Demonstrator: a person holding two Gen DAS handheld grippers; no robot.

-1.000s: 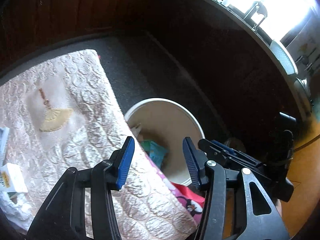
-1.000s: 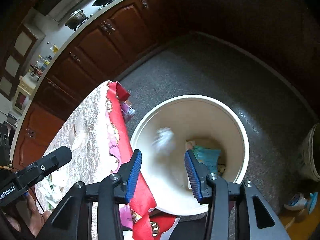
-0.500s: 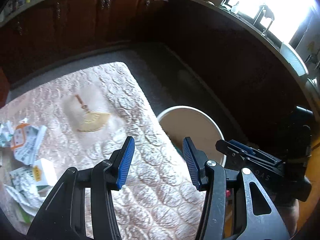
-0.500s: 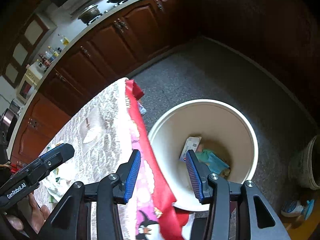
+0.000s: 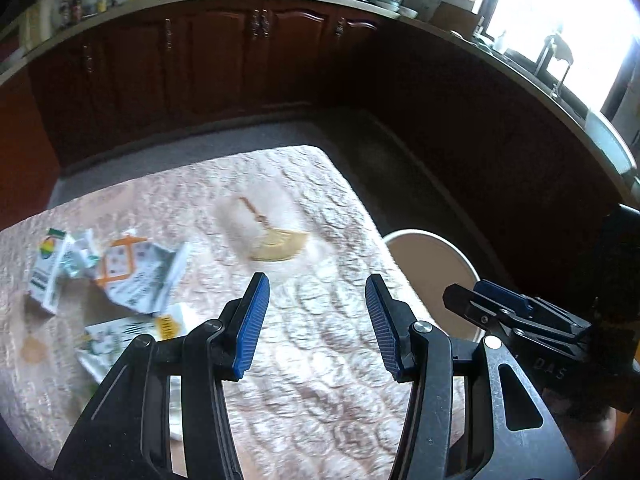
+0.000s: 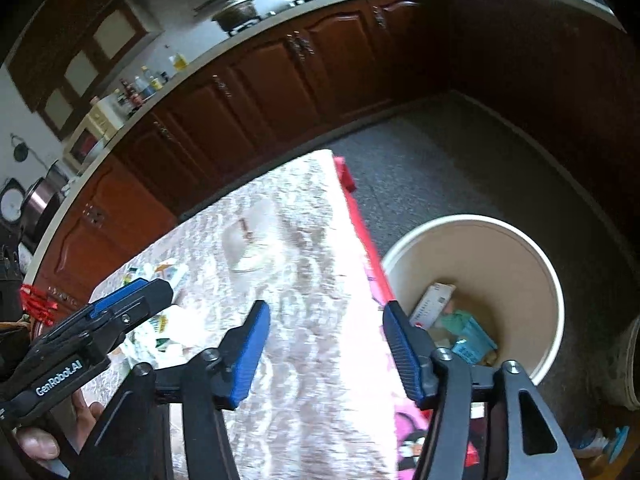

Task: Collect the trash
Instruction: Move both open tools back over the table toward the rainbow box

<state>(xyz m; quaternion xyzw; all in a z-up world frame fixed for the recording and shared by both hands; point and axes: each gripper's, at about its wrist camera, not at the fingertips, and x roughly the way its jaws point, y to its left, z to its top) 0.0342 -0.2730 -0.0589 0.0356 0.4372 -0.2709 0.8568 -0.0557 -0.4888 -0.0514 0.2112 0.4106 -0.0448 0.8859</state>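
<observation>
Right wrist view: bin (image 6: 532,280) beside bench (image 5: 320,380) already holds cartons; paper wrappers (image 5: 132,276) remain on bench; left hand-held gripper (image 5: 316,320) part-open, empty; right hand-held gripper (image 6: 326,354) opening, empty

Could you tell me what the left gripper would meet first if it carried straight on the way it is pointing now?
Most likely the quilted tablecloth: the left gripper is open, holds nothing and points down at bare cloth. The paper trash lies off to its left, the bucket off to its right. Depth is hard to judge.
</observation>
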